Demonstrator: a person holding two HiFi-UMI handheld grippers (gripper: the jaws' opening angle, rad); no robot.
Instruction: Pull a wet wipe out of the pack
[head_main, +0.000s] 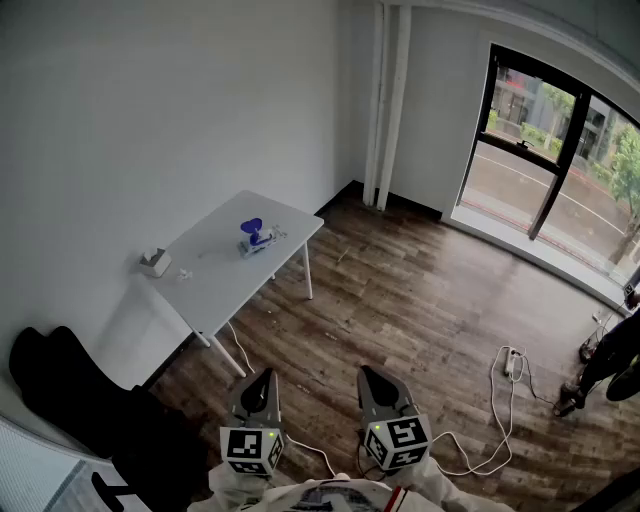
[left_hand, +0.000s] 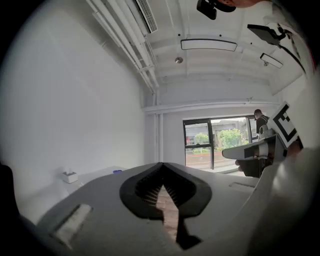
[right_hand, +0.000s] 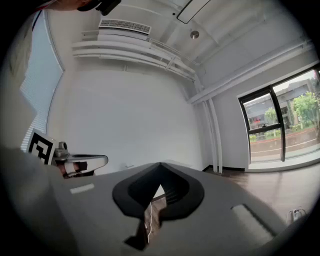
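Note:
A white table (head_main: 215, 285) stands far off against the left wall. On it sit a small white box (head_main: 155, 262) with something white poking out of its top, and a blue-and-clear item (head_main: 256, 236) that may be the wipe pack; I cannot tell which one is. My left gripper (head_main: 265, 376) and right gripper (head_main: 370, 372) hover side by side over the wooden floor, well short of the table, both shut and empty. In the left gripper view the jaws (left_hand: 161, 165) meet at the tip, with the box (left_hand: 70, 176) beyond them. The right gripper's jaws (right_hand: 160, 165) are likewise closed.
A black chair (head_main: 70, 390) stands at the lower left beside the table. A white power strip (head_main: 512, 362) and its cable lie on the floor at right. A person (head_main: 615, 365) stands by the big window (head_main: 545, 150).

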